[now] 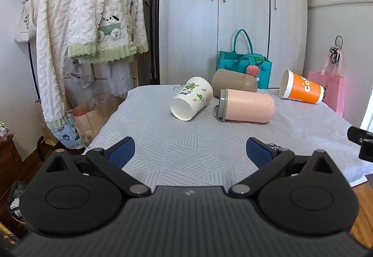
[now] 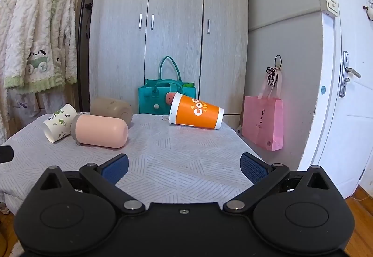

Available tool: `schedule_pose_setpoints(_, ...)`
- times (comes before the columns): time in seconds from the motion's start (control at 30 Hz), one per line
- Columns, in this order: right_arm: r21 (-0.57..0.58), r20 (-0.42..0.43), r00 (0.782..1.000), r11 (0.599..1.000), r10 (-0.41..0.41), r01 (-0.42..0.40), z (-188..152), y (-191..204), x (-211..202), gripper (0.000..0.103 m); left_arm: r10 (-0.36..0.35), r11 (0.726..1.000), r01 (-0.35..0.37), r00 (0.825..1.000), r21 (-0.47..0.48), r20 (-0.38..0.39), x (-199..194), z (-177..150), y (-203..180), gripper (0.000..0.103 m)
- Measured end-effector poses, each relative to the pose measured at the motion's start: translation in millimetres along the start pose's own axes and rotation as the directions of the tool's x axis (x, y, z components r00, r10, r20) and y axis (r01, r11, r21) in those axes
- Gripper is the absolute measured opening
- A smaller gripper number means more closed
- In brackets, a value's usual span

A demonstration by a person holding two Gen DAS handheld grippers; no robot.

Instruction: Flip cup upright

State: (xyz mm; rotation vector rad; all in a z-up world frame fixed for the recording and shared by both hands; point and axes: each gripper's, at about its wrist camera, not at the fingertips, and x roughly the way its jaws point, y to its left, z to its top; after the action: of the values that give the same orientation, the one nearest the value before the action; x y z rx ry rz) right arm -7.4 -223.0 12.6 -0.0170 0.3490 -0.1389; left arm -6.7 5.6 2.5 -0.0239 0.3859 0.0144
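Cups lie on their sides across the far half of the table [image 1: 177,159], which wears a grey cloth with a line pattern. Four of them are down. White cup [image 1: 191,98], printed with green leaves, points its open mouth toward the near left. Just to its right lies the pink cup [image 1: 247,105], its grey lidded end facing the white cup and a small strap loop trailing from the lid onto the cloth. Behind the pink cup, close to it, a tan cup [image 1: 234,81] rests on its side. Orange cup [image 2: 195,112], with white bands and white lettering, lies well apart from the others at the far right corner, mouth to the left.

Left gripper [image 1: 190,152] hangs over the near part of the table with its blue-padded fingers [image 1: 121,151] spread wide and nothing between them. Right gripper [image 2: 184,169] is likewise spread wide and empty, low over the near edge, facing the orange cup from a distance.

Beyond the table's far edge stand a teal bag [image 2: 163,94] and, against the wall to the right, a pink bag [image 2: 263,121]. A grey wardrobe [image 2: 172,24] fills the background. Fluffy white and green clothes [image 1: 93,12] hang from a rack on the left, and a white door [image 2: 345,70] stands at the right.
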Motion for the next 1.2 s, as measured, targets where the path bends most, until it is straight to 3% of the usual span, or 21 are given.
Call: schedule_pose_setpoints(1.2, -0.025, -0.063, 0.998, 1.0, 0.014, -0.015, -7, 4, 14, 0.103, -0.061, 0.998, 0.06, 0.998, -0.036, -0.031, 8, -3, 11, 0.103)
